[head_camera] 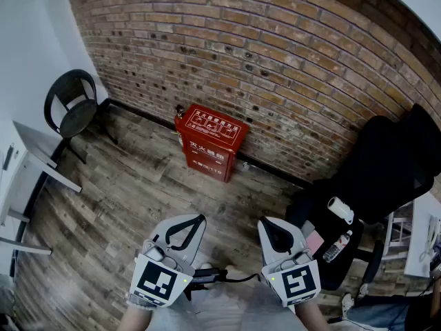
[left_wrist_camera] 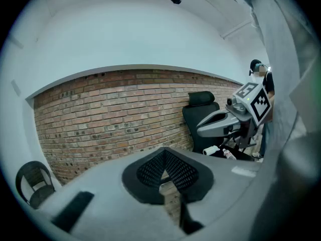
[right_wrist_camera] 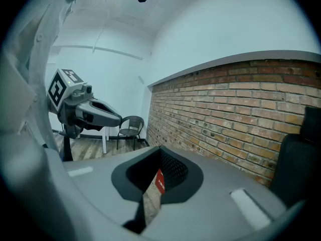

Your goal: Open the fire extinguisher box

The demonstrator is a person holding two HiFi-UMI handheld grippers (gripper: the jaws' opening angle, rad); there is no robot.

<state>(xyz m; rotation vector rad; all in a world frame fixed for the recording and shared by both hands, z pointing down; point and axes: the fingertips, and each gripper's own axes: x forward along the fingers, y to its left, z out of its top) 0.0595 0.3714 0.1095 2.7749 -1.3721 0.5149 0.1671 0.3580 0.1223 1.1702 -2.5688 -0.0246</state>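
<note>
The red fire extinguisher box (head_camera: 210, 142) stands on the wooden floor against the brick wall, its lid down. It is well ahead of both grippers. My left gripper (head_camera: 200, 220) and right gripper (head_camera: 266, 223) are held side by side low in the head view, both shut with nothing between the jaws. In the left gripper view the left gripper (left_wrist_camera: 164, 172) points at the brick wall, with the right gripper (left_wrist_camera: 199, 130) off to its right. In the right gripper view a sliver of the red box (right_wrist_camera: 159, 183) shows through the shut right gripper (right_wrist_camera: 159, 172).
A black round-backed chair (head_camera: 72, 109) and a white table (head_camera: 38, 158) stand at the left. A black office chair (head_camera: 386, 178) at the right carries a white roll (head_camera: 340, 209) and a bottle (head_camera: 337, 246). The brick wall (head_camera: 275, 61) closes the far side.
</note>
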